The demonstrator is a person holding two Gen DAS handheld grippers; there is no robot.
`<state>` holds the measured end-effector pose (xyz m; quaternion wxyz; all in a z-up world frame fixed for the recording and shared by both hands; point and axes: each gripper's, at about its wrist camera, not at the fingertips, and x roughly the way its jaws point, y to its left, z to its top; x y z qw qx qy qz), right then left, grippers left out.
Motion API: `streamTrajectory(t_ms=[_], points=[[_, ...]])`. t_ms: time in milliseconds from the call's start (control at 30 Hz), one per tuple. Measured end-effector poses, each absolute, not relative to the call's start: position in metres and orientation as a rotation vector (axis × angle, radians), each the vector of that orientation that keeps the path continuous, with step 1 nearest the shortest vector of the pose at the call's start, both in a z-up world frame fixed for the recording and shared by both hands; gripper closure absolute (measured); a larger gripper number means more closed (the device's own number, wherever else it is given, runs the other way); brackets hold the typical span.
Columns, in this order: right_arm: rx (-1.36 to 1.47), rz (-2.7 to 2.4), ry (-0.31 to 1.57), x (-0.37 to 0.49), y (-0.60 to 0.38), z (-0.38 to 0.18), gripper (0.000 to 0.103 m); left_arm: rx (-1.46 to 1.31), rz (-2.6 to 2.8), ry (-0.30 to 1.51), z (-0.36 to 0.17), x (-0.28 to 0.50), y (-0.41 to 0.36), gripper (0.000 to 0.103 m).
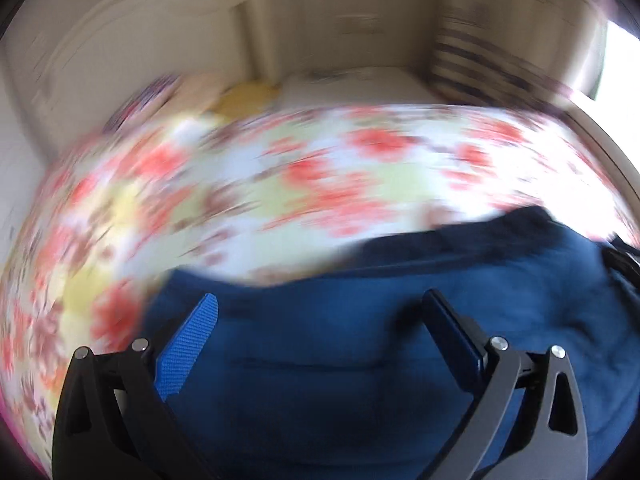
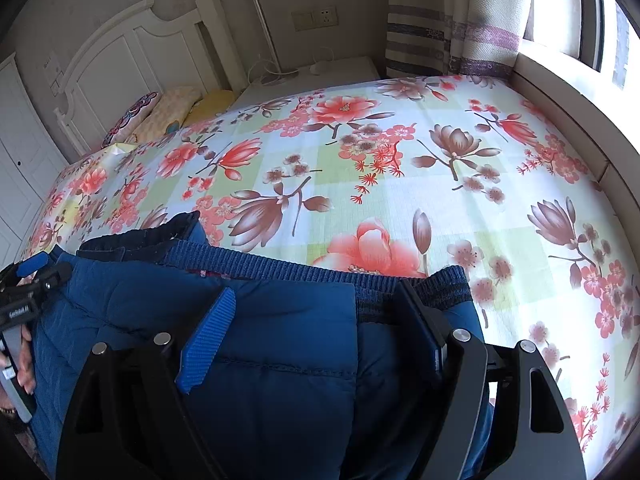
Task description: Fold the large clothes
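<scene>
A blue padded jacket (image 2: 280,340) with a ribbed knit hem (image 2: 280,264) lies on the near part of the bed. In the right wrist view my right gripper (image 2: 316,292) hovers just over it near the hem, open, with quilted fabric under the gap and no pad pressing. My left gripper (image 2: 44,270) shows at the far left edge of that view, held by a hand (image 2: 24,360) at the jacket's left side. The left wrist view is motion-blurred. There my left gripper (image 1: 320,300) stands open over the blue jacket (image 1: 340,340), nothing pinched.
The jacket rests on a floral bedsheet (image 2: 400,160) that covers the bed. Pillows (image 2: 168,116) lie against a white headboard (image 2: 132,52). A white nightstand (image 2: 320,76) and striped curtain (image 2: 416,32) are beyond, and a window ledge (image 2: 568,96) runs along the right.
</scene>
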<state>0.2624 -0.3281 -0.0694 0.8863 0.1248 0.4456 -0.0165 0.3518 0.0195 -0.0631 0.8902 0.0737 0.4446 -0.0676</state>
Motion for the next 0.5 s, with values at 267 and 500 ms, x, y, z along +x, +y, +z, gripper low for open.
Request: streamTrajectory(t_ms=[267,500], points=[[0.279,-0.023,0.92,0.262,-0.331,-0.07,0.031,-0.047,-0.192,0.976,-0.083,0.37,0.063,0.002],[0.223,-0.065,0.924,0.26,-0.323,-0.064,0.031,-0.119,-0.224,0.964,-0.085,0.365,0.072,0.002]])
